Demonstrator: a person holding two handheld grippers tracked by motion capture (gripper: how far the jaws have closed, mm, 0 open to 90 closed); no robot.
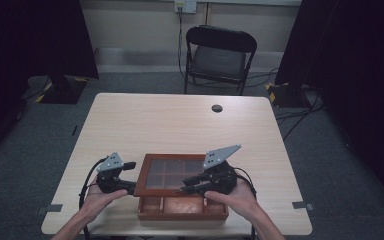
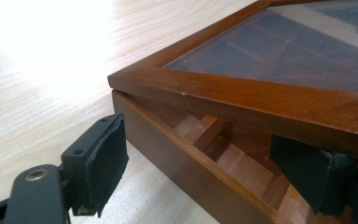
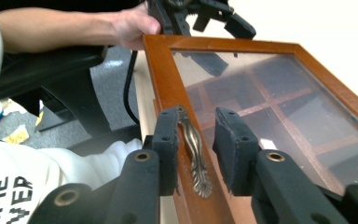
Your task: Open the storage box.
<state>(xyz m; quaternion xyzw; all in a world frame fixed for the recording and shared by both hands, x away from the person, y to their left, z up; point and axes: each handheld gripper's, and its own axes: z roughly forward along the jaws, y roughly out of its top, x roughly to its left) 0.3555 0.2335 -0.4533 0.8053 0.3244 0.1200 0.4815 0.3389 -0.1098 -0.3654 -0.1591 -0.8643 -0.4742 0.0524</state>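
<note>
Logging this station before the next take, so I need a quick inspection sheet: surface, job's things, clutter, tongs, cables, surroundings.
Surface: light wood table, a dark round grommet near its far edge.
Job's things: wooden compartment box, its glass-panelled lid raised partway.
Clutter: nothing seen.
Tongs: left tongs open at the box's left edge; right tongs straddle the lid's brass handle, jaws apart.
Cables: black leads trail from both tongs.
Surroundings: folding chair, floor cables, dark curtains.

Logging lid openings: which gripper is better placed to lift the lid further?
Right. The right gripper has its jaws either side of the brass handle on the lid. The left gripper sits open at the box's side.
</note>
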